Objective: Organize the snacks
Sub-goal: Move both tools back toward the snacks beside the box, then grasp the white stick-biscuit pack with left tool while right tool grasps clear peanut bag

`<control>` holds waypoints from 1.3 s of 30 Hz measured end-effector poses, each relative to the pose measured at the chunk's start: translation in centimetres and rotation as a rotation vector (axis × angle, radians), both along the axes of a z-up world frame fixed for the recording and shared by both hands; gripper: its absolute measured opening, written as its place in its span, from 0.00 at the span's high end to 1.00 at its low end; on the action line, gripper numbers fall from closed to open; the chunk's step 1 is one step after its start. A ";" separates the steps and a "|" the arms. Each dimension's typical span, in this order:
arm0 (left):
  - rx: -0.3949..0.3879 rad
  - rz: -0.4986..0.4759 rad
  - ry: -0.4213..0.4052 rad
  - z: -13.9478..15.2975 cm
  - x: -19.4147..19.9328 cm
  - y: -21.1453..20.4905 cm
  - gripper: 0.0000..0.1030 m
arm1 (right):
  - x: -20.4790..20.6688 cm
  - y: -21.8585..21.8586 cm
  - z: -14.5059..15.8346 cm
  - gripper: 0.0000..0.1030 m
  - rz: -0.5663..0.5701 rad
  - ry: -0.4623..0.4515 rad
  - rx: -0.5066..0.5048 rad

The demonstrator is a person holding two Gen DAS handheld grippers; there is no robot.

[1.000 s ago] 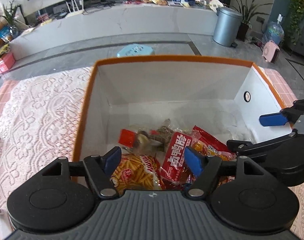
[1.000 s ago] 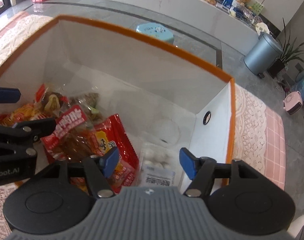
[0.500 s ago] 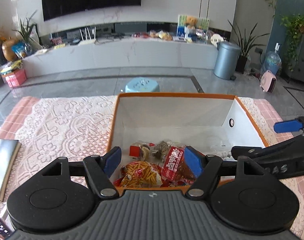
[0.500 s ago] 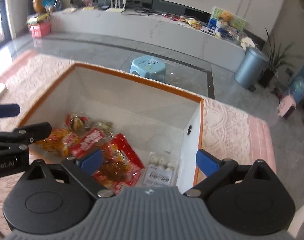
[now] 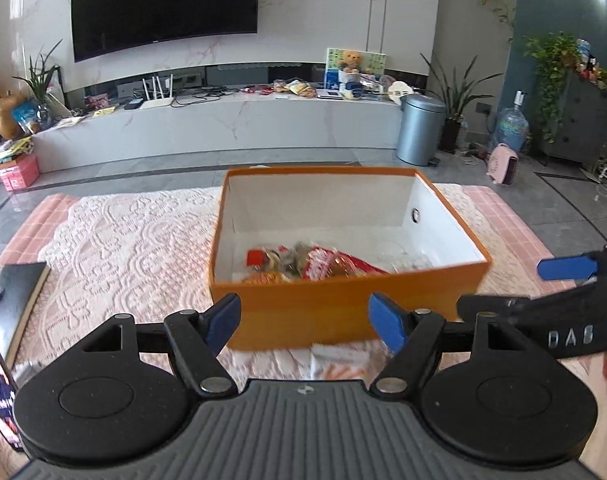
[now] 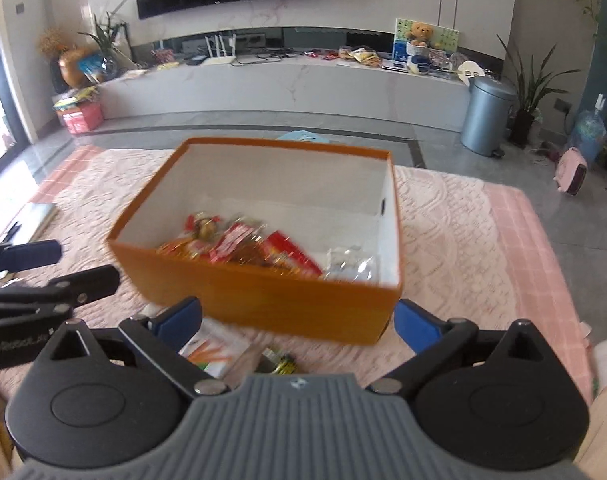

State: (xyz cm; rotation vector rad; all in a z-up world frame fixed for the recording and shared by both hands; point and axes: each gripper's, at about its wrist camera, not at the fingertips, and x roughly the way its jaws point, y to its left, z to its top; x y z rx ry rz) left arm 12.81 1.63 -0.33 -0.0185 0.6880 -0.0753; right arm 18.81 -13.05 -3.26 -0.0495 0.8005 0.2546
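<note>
An orange box (image 5: 343,304) with a white inside stands on the lace tablecloth; it also shows in the right wrist view (image 6: 263,300). Several snack packets (image 5: 303,262) lie in it, red and yellow ones (image 6: 239,246) at the left and a clear bag of white pieces (image 6: 349,264) at the right. My left gripper (image 5: 305,322) is open and empty in front of the box's near wall. My right gripper (image 6: 297,318) is open and empty, also before the box. A white-and-orange packet (image 6: 215,350) and a small green-yellow packet (image 6: 279,362) lie on the cloth under it.
A dark book (image 5: 11,304) lies at the table's left edge. The right gripper shows at the right in the left wrist view (image 5: 559,292). Beyond the table are a grey floor, a blue stool (image 6: 303,136), a metal bin (image 5: 419,130) and a long TV counter.
Both grippers have pulled back and up out of the box to its near side. The right gripper's jaws have opened wider. Loose packets on the cloth have come into view.
</note>
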 end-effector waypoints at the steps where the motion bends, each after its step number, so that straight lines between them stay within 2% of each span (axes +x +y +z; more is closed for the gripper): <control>1: -0.004 -0.005 0.001 -0.1 -0.5 0.0 0.17 | -0.9 0.0 -0.3 0.04 0.002 -0.002 0.010; 10: -0.060 -0.074 0.043 -3.0 -3.5 0.7 0.17 | -7.3 -1.0 -4.0 0.03 -0.051 -0.043 0.083; 14: -0.062 -0.094 0.080 -5.1 -4.0 0.8 0.17 | -8.5 -1.2 -6.1 0.03 -0.081 -0.038 0.070; 19: -0.054 -0.135 0.106 -7.5 -4.8 0.8 0.17 | -8.9 -1.2 -8.8 0.03 -0.088 -0.034 0.000; 24: -0.070 -0.153 0.159 -9.9 -5.0 0.8 0.21 | -8.7 -1.2 -11.5 0.03 -0.070 -0.031 -0.052; 30: -0.057 -0.170 0.177 -10.9 -4.4 0.3 0.22 | -8.3 -0.9 -13.4 0.04 -0.020 -0.033 -0.102; 34: -0.067 -0.167 0.189 -11.3 -3.3 0.3 0.22 | -7.9 -0.8 -13.9 0.04 0.001 -0.036 -0.102; 39: -0.062 -0.156 0.212 -12.5 -1.9 -0.1 0.22 | -7.0 -0.2 -14.1 0.04 0.005 -0.022 -0.056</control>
